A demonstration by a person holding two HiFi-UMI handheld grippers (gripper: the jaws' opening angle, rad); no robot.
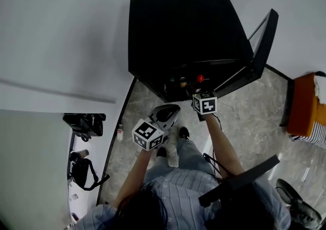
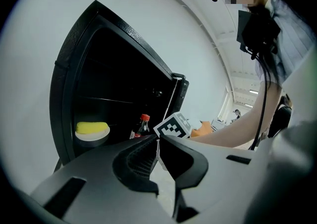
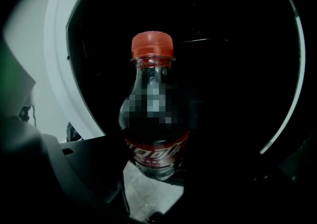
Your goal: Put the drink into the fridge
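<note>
A black mini fridge (image 1: pixel 178 30) stands on the floor with its door (image 1: pixel 263 46) swung open to the right. My right gripper (image 1: pixel 199 91) is shut on a cola bottle (image 3: pixel 153 119) with a red cap (image 1: pixel 200 78), holding it upright just in front of the dark fridge opening. In the right gripper view the gripper (image 3: pixel 153 171) clasps the bottle's lower body. My left gripper (image 1: pixel 172 111) hangs lower left of it, shut and empty. In the left gripper view the closed gripper (image 2: pixel 158 141) points at the fridge (image 2: pixel 114 94), with the bottle (image 2: pixel 142 127) beyond it.
A bowl with a yellow item (image 2: pixel 92 129) sits on a fridge shelf at the left. An orange seat (image 1: pixel 305 104) stands right of the door. Black bags (image 1: pixel 84 122) and a small bottle (image 1: pixel 120 132) lie by the wall at the left.
</note>
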